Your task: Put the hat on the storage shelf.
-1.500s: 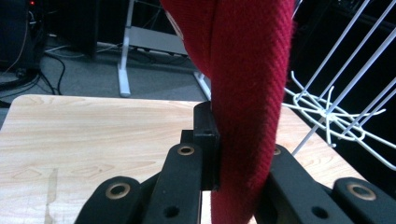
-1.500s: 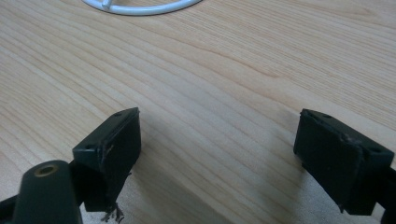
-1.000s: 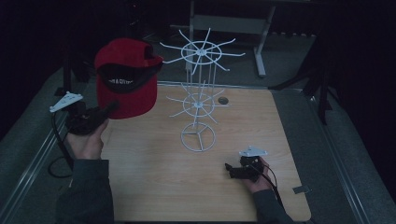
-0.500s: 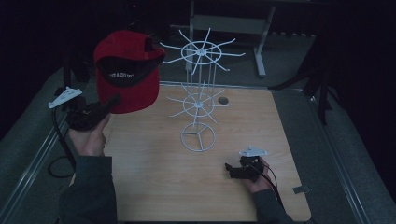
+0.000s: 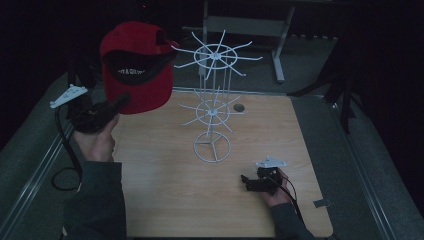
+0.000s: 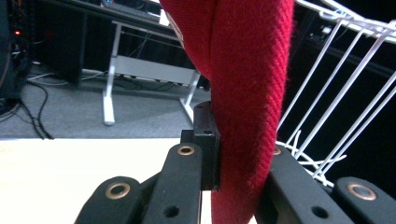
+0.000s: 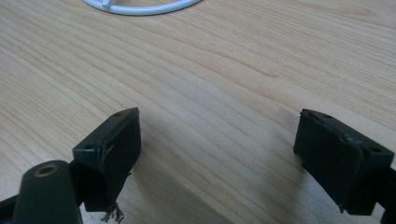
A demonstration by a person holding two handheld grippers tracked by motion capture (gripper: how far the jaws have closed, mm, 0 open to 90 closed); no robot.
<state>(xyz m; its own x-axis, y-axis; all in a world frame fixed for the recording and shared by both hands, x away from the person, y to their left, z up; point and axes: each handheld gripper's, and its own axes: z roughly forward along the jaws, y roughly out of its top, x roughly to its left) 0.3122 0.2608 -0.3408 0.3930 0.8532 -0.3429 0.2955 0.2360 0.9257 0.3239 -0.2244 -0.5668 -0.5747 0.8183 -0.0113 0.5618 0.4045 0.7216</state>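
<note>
Dim room, pale wooden tabletop [image 5: 165, 200]. Left tongs [image 5: 119, 101] raised at the left edge, clamped on a red cap [image 5: 135, 70] held up beside a white wire rack [image 5: 214, 107]. Right tongs [image 5: 246, 181] spread wide, empty, low near the rack's ring base. Likely risk: cap snagging a thin prong and tipping the light rack.

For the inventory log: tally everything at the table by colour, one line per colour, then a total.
Red: 1, the cap, clamped in the left tool.
White: 1, the wire rack, standing on the table.
Black: 2, the left tool and the right tool, which rests open on the table.
Total: 4
</note>
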